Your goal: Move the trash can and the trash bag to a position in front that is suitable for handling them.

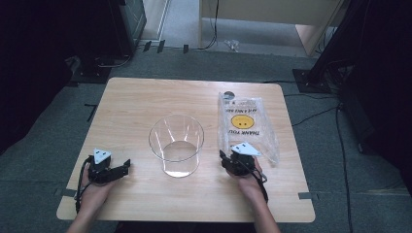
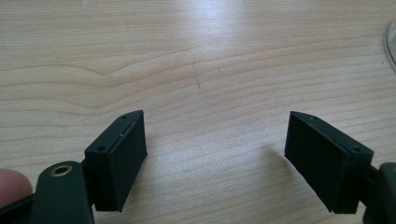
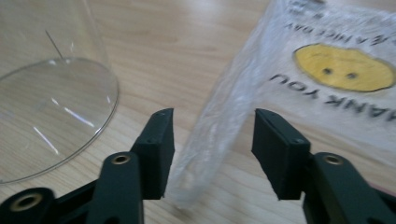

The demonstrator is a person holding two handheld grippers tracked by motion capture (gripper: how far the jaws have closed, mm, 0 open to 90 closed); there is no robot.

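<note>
The left gripper [image 1: 127,166] is held low over bare table [image 1: 145,97], jaws spread wide. The clear cup [image 1: 176,144] is stood mid-table. The right gripper [image 3: 212,149] is seen half-open, the plastic bag's [image 3: 327,79] edge between the jaws, seemingly not pinched.

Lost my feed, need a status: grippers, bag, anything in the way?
Left gripper open, empty. Right gripper open astride plastic bag edge, pads not pressing. Glass container beside bag, not blocking.
</note>
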